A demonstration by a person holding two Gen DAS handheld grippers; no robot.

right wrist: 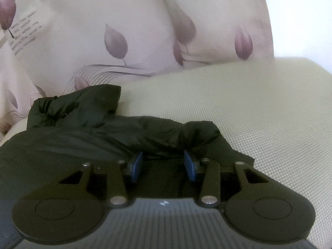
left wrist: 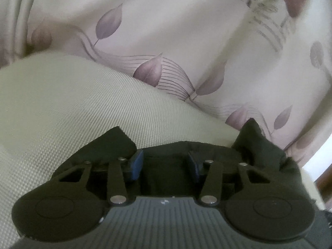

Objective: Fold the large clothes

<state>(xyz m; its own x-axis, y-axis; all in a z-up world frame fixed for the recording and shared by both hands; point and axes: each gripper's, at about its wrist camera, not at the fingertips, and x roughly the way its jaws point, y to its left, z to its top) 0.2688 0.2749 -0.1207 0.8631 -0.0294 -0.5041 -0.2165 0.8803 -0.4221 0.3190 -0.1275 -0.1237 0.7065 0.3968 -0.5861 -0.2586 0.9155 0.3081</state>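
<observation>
- Left wrist view: the left tool has its blue pads standing apart, with the dark garment bunched between and around them. Whether they are pinching it or merely resting in it, I cannot tell. The garment lies on a pale woven cushion, in front of a leaf-print sheet.
- Right wrist view: the right tool shows the same stance, pads parted, with crumpled dark cloth heaped over the gap; its hold is likewise unclear. One loose end sticks up at the far left.
- Progress: I judge the folding to be early or midway. The garment looks rumpled, with no tidy flat stack in sight, so smoothing and further folds probably remain.
</observation>
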